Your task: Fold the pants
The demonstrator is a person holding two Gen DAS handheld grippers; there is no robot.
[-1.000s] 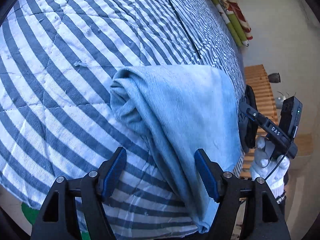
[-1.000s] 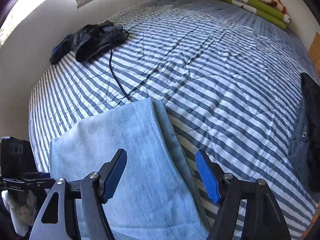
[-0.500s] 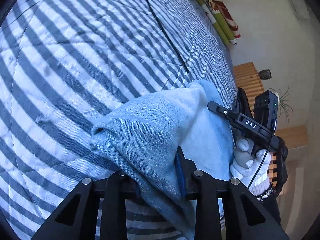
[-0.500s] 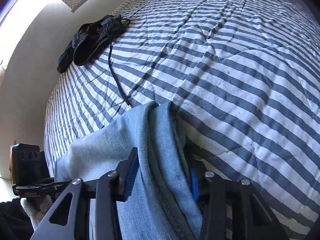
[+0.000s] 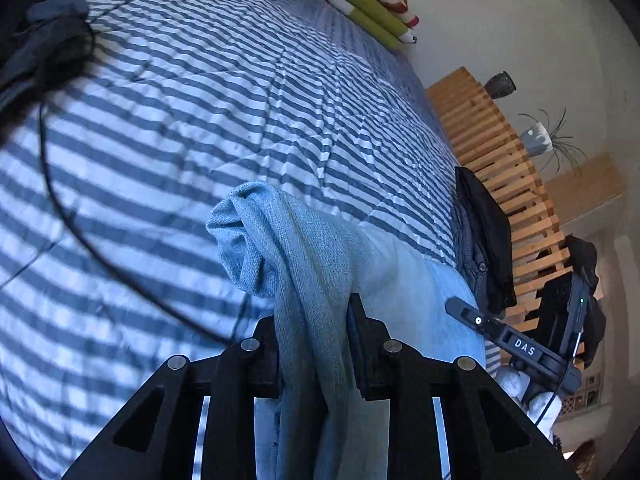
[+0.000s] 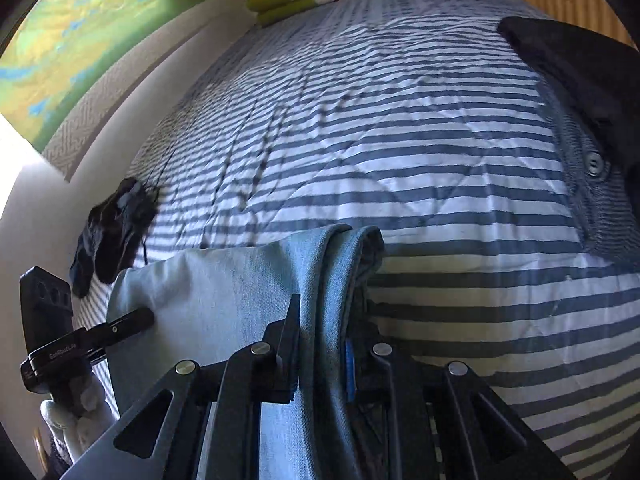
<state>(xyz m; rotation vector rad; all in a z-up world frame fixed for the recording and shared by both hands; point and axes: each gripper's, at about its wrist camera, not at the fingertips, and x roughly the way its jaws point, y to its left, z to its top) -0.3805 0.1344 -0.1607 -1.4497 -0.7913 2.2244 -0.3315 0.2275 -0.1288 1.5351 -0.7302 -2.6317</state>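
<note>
Left wrist view shows the left gripper (image 5: 312,344) pinching a bunched edge of the light blue pants (image 5: 288,248). Its two black fingers (image 5: 362,344) press on the cloth from both sides. The right gripper's jaws have just been closing, and the cloth sits between them. A rolled lump of the pants pokes out just past the fingertips and hangs above the striped bed cover (image 5: 224,112). More of the pants spreads off to the right, toward the right gripper (image 5: 460,308), whose tip touches the cloth there. A white-gloved hand (image 5: 528,396) holds that tool.

Right wrist view shows the right gripper (image 6: 324,344) pinching a folded edge of the pants (image 6: 224,280) too, with the cloth squeezed between its fingers (image 6: 290,332). The fold runs up past the fingertips and ends over the bed cover (image 6: 400,152). The flat part of the pants stretches to the left, where the left gripper (image 6: 136,318) has it.

A dark bundle of clothes (image 6: 112,232) lies far to the left on the bed, well apart from the pants. Another dark garment with a button (image 6: 592,140) lies at the right edge.
</note>
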